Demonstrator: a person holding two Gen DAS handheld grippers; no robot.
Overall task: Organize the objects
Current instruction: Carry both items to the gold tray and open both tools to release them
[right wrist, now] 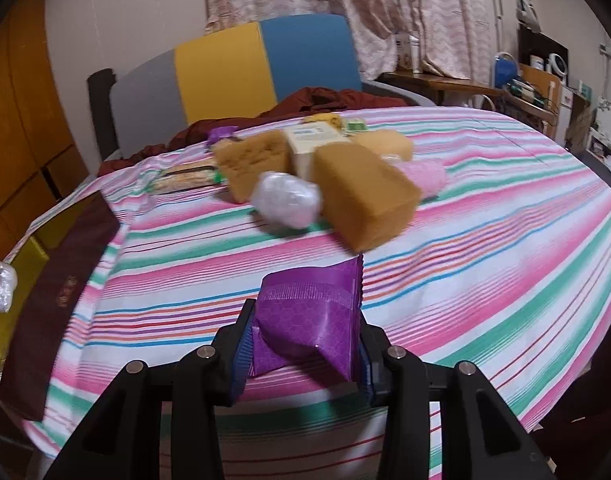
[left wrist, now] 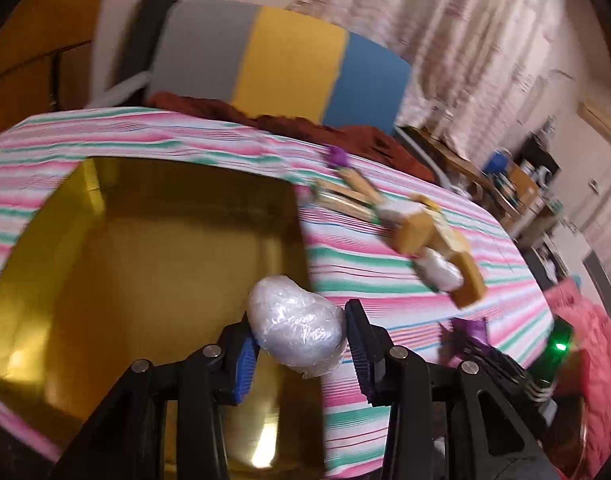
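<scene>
My left gripper (left wrist: 301,344) clamped on plastic-wrapped white lump (left wrist: 297,326), held above open yellow box (left wrist: 85,216) at desk (left wrist: 385,292) edge. Lump looks light, squashy, film slick; I grip across middle, gently. My right gripper (right wrist: 303,344) closed on purple packet (right wrist: 309,316), above striped cloth. Packet looks thin and crinkly, I judge; best pinched at belly, not at seam. Sponges (right wrist: 365,196) piled further back.
</scene>
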